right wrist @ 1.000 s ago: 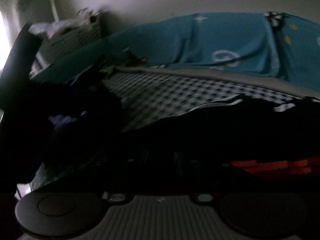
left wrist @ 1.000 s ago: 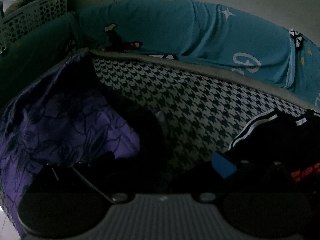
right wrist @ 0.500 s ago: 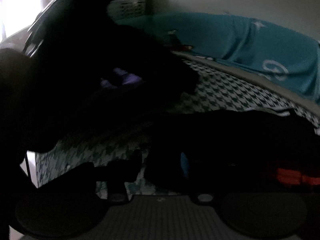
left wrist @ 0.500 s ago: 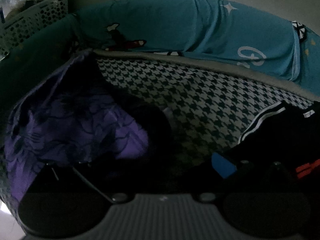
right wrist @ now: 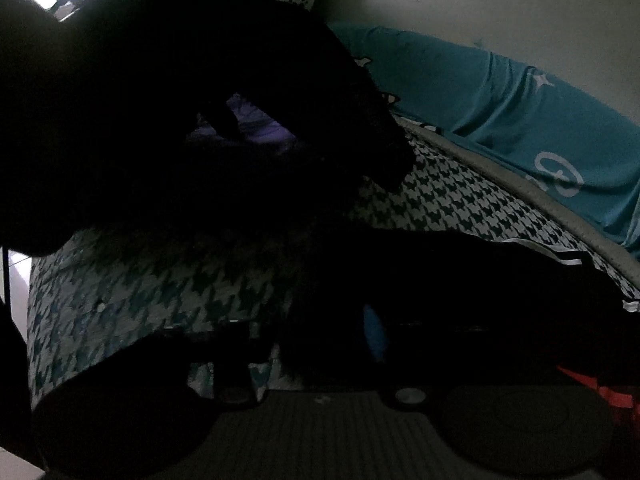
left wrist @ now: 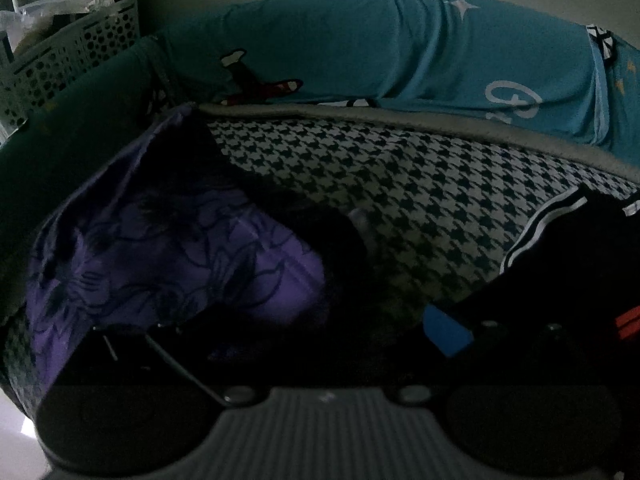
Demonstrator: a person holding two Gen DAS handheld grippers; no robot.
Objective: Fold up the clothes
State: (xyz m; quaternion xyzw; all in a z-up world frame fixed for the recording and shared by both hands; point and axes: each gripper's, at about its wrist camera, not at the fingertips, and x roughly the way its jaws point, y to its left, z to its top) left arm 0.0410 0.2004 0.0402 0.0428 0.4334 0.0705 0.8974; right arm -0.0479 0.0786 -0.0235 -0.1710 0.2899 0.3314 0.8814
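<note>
From my left, purple garment (left wrist: pixel 172 256) bunched on the houndstooth bed (left wrist: pixel 400 200), black garment (left wrist: pixel 580 264) at right; jaws too dark to tell on either gripper, right's lately closing; I'd pinch one hem only, lift clear, then fold.

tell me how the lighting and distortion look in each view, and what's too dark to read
Left wrist view: dim, fisheye-bent; the purple garment, houndstooth cover and teal bedding read clearly, while the black garment loses detail. Right wrist view: much darker; a backlit black mass fills the upper left, bright window glare sits at the top left corner, and the gripper fingers are lost in shadow.
</note>
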